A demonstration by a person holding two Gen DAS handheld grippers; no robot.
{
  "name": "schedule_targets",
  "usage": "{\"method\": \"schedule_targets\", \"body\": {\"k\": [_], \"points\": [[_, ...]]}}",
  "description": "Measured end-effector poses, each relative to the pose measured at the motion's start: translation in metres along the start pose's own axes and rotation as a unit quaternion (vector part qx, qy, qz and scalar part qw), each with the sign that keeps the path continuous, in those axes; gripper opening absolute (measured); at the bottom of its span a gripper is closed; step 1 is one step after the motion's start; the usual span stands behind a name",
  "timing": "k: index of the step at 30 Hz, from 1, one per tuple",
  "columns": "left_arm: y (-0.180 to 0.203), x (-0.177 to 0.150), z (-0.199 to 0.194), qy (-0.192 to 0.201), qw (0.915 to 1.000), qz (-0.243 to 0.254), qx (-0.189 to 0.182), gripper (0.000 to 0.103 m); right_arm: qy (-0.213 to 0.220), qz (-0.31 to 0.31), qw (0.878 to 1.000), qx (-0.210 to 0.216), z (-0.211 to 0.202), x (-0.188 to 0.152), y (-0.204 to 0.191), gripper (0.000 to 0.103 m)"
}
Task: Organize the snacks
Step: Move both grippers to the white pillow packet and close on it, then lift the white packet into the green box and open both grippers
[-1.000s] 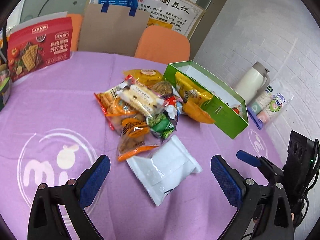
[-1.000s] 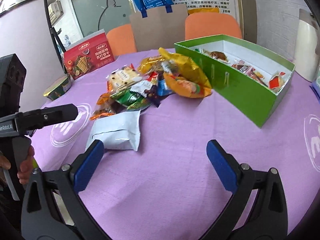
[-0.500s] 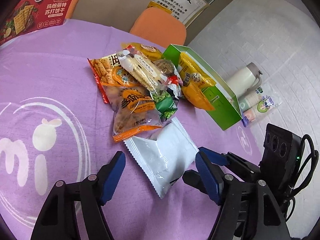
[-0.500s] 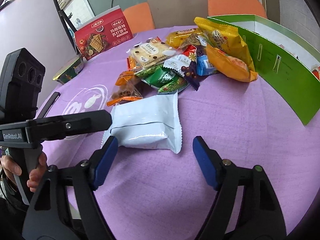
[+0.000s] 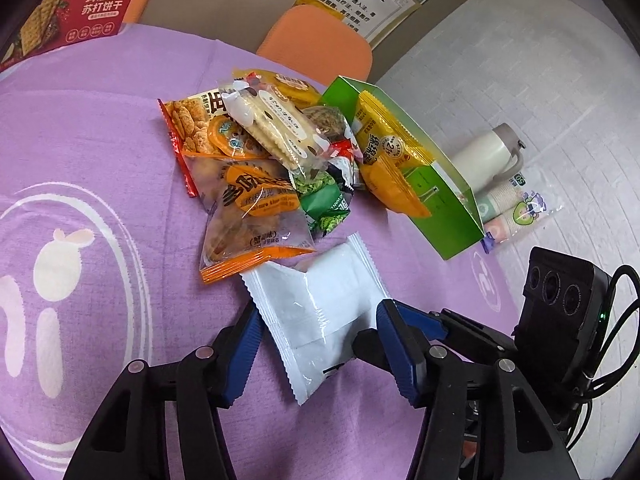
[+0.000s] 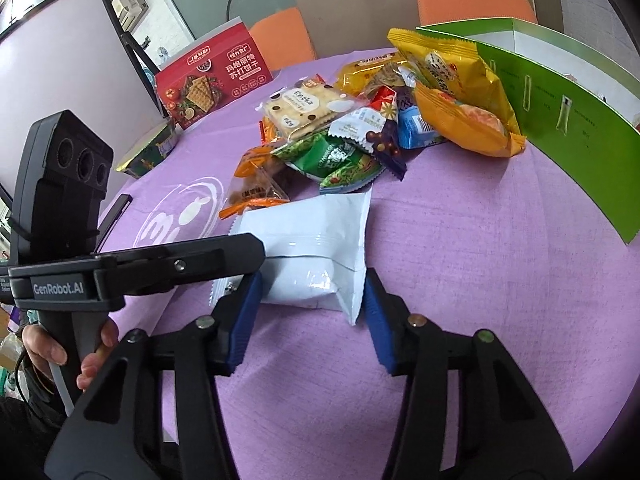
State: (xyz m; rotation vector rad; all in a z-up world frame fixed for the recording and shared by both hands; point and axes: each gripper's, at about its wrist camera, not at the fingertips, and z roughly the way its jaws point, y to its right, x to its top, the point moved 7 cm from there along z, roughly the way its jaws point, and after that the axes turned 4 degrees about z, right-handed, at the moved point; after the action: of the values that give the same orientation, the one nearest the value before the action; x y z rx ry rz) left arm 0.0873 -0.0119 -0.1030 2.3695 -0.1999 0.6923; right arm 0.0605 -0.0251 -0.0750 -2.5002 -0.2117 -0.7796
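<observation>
Two grippers at one white snack packet (image 5: 320, 312), both straddling it: left gripper (image 5: 320, 350) with blue pads partly open to either side of the packet's near end, right gripper (image 6: 310, 312) likewise partly open, one pad by the crimped corner, the other by the packet's flank. Nothing clamped yet by either, as far as can be judged; contact of pad and film too close to tell. Packet flat on the purple tablecloth (image 5: 100, 152), just on the near side of the snack pile (image 5: 264, 160), its far edge touching the orange-trimmed biscuit bag (image 5: 252, 224); green box (image 6: 560, 108) beyond the pile, open-topped, likely the destination. Best closed on the puffed middle rather than the thin crimped edge, since slick film probably slips from a corner pinch. Better one gripper only, to avoid pulling the wrapper two ways. Gentle squeeze advised: contents probably crushable. Lift straight up, clear of the biscuit bag, before any carry toward the green box.
</observation>
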Motion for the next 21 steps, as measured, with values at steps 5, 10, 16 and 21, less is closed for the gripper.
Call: {"method": "schedule_targets", "body": {"k": [5,10,16,21], "points": [[0.004,-0.001,0.000,0.003,0.9996,0.004,0.027,0.038,0.001,-0.002,1.000,0.000,-0.006,-0.005,-0.002,0.039],[0.016,-0.003,-0.002,0.004,0.9997,0.007,0.025,0.034,0.016,-0.012,1.000,-0.011,-0.020,-0.004,-0.003,0.034],[0.051,0.010,-0.012,0.024,0.9988,0.038,0.019,0.034,0.053,-0.013,0.998,-0.013,-0.053,0.005,0.000,0.034],[0.087,0.033,-0.009,0.031,0.9961,0.081,0.013,0.034,0.098,-0.004,0.995,-0.026,-0.085,0.022,0.014,0.034]]}}
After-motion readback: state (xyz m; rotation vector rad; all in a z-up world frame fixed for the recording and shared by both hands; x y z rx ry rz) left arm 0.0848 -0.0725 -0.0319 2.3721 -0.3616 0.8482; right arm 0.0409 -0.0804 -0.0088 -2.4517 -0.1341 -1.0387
